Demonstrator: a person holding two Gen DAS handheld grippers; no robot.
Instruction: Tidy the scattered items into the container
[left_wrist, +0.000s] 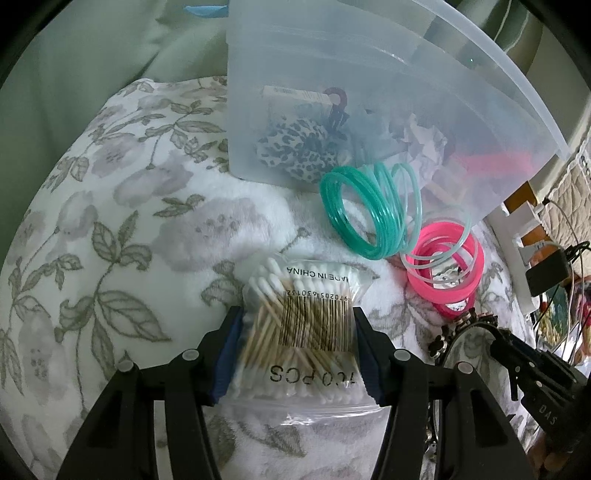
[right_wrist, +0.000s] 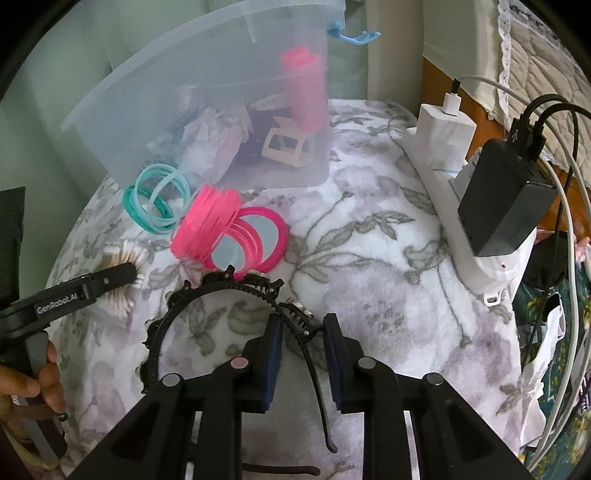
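Note:
A clear bag of cotton swabs (left_wrist: 299, 332) lies on the floral blanket (left_wrist: 129, 221), and my left gripper (left_wrist: 297, 321) is shut on its two sides. Just beyond it are teal bangles (left_wrist: 365, 210) and pink bangles (left_wrist: 447, 266), in front of the tilted translucent container (left_wrist: 369, 74), which holds a leopard scrunchie, hair clips and a pink roller. In the right wrist view a black toothed headband (right_wrist: 207, 295) lies on the blanket. Its near arm runs between the narrow jaws of my right gripper (right_wrist: 303, 328), which is shut on it. A round pink mirror (right_wrist: 258, 236) leans behind the pink bangles (right_wrist: 207, 225).
A white power strip (right_wrist: 480, 221) with a black charger (right_wrist: 506, 199) and cables lines the blanket's right edge. A person's hand (right_wrist: 33, 387) holds the left gripper's handle at the lower left. A blue clip (right_wrist: 354, 35) lies behind the container (right_wrist: 184, 92).

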